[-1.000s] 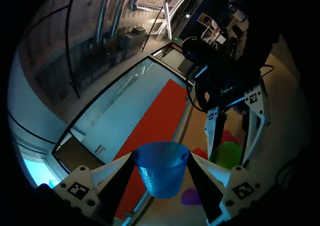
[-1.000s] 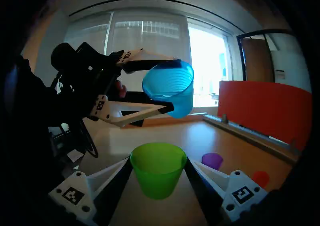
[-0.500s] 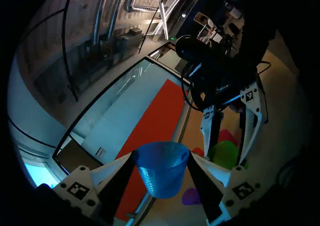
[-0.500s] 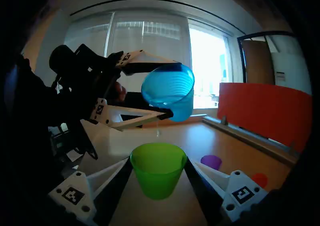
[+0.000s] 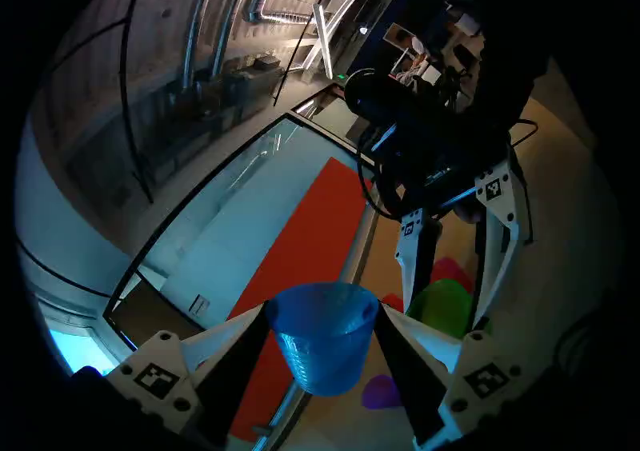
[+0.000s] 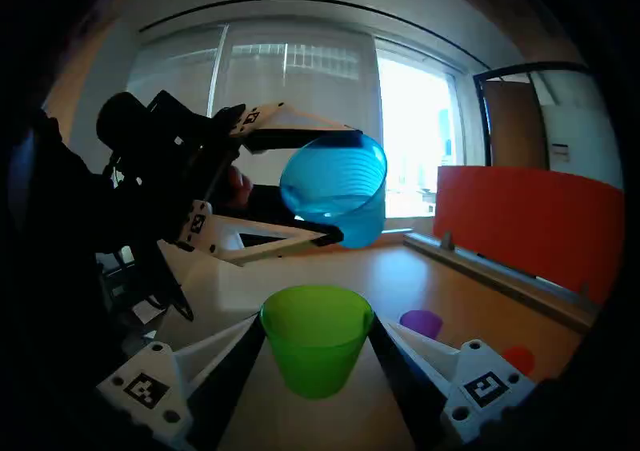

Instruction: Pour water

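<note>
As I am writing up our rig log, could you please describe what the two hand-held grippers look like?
Both the left hand-held gripper and the right hand-held gripper have white tapering fingers with black inner pads. Each finger carries a square black-and-white marker near its base. Seen from across, each body is black and bulky, with black cables looping off it.

The blue cup (image 6: pixel 336 187) is translucent glossy plastic with fine horizontal ribbing on its wall. The green cup (image 6: pixel 318 335) is translucent plastic, smooth, with a slight gloss. The fingers (image 6: pixel 216 351) of the right claw (image 6: pixel 318 323) and those of the left claw (image 6: pixel 342 185) are white matt plastic with black inner faces. The worktop (image 6: pixel 448 283) is wood-look and smooth with a satin sheen. The orange panel (image 6: pixel 536 219) is matt and even. The purple cup (image 6: pixel 422 321) is smooth plastic.
</note>
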A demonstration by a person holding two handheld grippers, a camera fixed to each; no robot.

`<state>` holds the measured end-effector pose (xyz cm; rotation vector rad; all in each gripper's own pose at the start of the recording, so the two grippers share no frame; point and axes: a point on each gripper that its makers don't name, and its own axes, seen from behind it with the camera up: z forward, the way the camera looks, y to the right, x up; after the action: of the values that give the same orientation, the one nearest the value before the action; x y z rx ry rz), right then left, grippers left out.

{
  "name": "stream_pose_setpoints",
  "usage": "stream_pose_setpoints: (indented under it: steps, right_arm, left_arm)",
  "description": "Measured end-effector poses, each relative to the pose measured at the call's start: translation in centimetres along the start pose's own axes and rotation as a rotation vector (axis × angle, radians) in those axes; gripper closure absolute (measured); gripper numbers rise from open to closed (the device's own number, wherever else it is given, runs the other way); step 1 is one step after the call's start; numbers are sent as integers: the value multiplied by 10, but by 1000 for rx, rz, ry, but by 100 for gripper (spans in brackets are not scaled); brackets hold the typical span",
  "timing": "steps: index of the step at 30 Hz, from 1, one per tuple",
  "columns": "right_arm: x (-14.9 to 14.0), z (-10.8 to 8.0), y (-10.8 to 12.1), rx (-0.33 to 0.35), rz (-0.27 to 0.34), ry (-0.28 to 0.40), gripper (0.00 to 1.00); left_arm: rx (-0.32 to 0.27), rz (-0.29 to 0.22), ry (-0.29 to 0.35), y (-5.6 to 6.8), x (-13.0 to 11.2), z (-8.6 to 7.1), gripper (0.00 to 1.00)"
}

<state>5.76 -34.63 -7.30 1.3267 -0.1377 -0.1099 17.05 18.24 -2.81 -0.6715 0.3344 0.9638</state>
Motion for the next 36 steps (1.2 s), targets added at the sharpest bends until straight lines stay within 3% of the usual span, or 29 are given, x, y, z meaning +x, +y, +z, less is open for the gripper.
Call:
stream_pose_setpoints:
  steps: [36]
  right_arm:
    - [3,-1,-1,0,-10,5,7]
  left_arm:
    - [6,73,-5,0,3,-1,12]
